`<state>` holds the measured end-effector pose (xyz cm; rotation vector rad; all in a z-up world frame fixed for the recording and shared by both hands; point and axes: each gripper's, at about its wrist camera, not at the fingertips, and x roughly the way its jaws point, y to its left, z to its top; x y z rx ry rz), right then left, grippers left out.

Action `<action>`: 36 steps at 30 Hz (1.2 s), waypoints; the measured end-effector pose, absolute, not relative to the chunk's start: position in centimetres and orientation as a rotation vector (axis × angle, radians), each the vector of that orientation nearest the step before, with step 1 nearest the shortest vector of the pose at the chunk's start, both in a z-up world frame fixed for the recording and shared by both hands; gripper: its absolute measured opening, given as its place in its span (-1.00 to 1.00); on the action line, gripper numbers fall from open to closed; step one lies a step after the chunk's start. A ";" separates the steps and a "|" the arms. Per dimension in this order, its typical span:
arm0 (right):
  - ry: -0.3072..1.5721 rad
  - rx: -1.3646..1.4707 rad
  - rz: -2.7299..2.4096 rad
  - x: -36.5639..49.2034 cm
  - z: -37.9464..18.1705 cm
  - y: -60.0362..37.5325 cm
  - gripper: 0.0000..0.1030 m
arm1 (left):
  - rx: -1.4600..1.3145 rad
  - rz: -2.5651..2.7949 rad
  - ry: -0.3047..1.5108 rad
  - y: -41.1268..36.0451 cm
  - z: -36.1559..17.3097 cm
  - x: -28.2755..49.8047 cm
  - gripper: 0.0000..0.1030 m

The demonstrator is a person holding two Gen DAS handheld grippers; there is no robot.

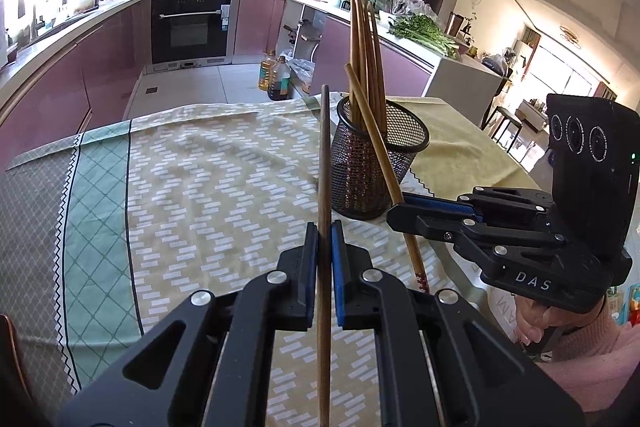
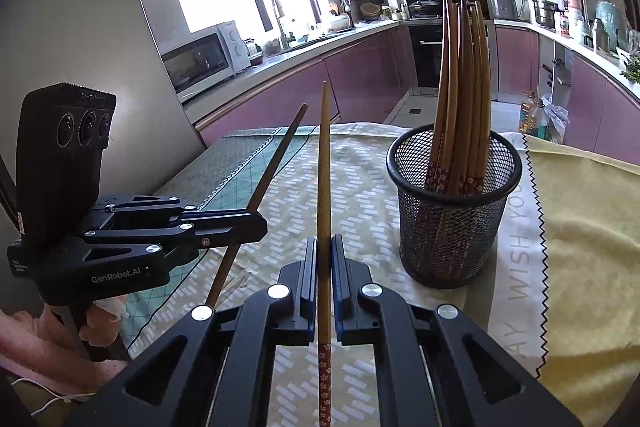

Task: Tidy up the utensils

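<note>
Closest to us, our left gripper (image 1: 324, 231) was clenched on a plain brown wooden chopstick (image 1: 325, 163), its thin end pointing up and away. Our right gripper (image 2: 324, 247) was likewise clamped on a brown wooden chopstick with a red flowered handle (image 2: 325, 187). Each gripper showed in the other's view, its chopstick slanting through the closed jaws. On their black bodies we read "DAS" and "GenRobot.AI". Both were held above a patterned beige and green tablecloth (image 1: 192, 187). Just beyond stood a round black wire-mesh holder (image 2: 454, 211) with a bundle of similar wooden chopsticks (image 2: 464, 75) standing upright in it. Beside the holder lay a yellow towel with a zigzag edge (image 2: 588, 227); along its white border we read "WISH YOU". Farther off were purple kitchen cabinets (image 1: 108, 67), a black built-in oven (image 1: 190, 27), a white microwave (image 2: 204, 57) and two oil bottles (image 1: 276, 75) on the floor.
</note>
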<state>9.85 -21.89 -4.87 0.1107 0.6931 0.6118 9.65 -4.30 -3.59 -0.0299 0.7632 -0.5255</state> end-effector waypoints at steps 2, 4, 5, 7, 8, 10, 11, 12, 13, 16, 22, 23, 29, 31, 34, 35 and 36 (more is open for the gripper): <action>0.686 0.112 0.609 9.8 -4.7 -22.0 -0.89 | -0.035 -0.528 0.757 -4.2 -3.4 9.5 -0.86; 0.678 0.114 0.606 9.6 -4.6 -22.3 -0.89 | -0.042 -0.535 0.751 -4.0 -3.1 9.4 -0.86; 0.673 0.115 0.603 9.5 -4.5 -22.4 -0.89 | -0.045 -0.540 0.749 -4.0 -3.0 9.4 -0.86; 0.663 0.116 0.600 9.4 -4.2 -22.6 -0.89 | -0.049 -0.544 0.740 -3.8 -2.7 9.2 -0.86; 0.657 0.116 0.598 9.3 -4.1 -22.7 -0.89 | -0.050 -0.547 0.735 -3.8 -2.5 9.2 -0.86; 0.650 0.116 0.599 9.2 -4.0 -22.9 -0.89 | -0.053 -0.553 0.730 -3.8 -2.3 9.1 -0.86; 0.647 0.115 0.598 9.1 -3.9 -23.0 -0.89 | -0.054 -0.557 0.727 -3.8 -2.2 9.0 -0.86; 0.644 0.116 0.598 9.1 -3.9 -23.1 -0.89 | -0.055 -0.559 0.725 -3.8 -2.1 9.0 -0.86; 0.642 0.116 0.598 9.1 -3.8 -23.3 -0.89 | -0.055 -0.562 0.723 -3.8 -2.0 8.9 -0.86; 0.635 0.120 0.596 9.1 -3.5 -23.5 -0.89 | -0.059 -0.565 0.717 -3.7 -1.7 8.8 -0.86; 0.620 0.125 0.594 8.9 -3.1 -23.8 -0.89 | -0.074 -0.576 0.706 -3.6 -1.2 8.9 -0.86; 0.618 0.125 0.593 9.0 -3.0 -23.8 -0.89 | -0.076 -0.577 0.703 -3.6 -1.1 8.9 -0.86; 0.606 0.128 0.592 9.0 -2.7 -24.0 -0.89 | -0.079 -0.588 0.693 -3.8 -0.7 8.9 -0.86; 0.603 0.128 0.591 8.8 -2.7 -24.1 -0.89 | -0.080 -0.589 0.692 -3.8 -0.7 9.0 -0.86; 0.601 0.130 0.589 8.9 -2.6 -24.1 -0.89 | -0.080 -0.588 0.689 -3.9 -0.6 9.0 -0.86; 0.599 0.130 0.588 9.0 -2.5 -24.2 -0.89 | -0.081 -0.589 0.688 -3.9 -0.6 9.1 -0.86; 0.597 0.131 0.587 9.0 -2.5 -24.3 -0.89 | -0.082 -0.590 0.687 -3.9 -0.6 9.1 -0.86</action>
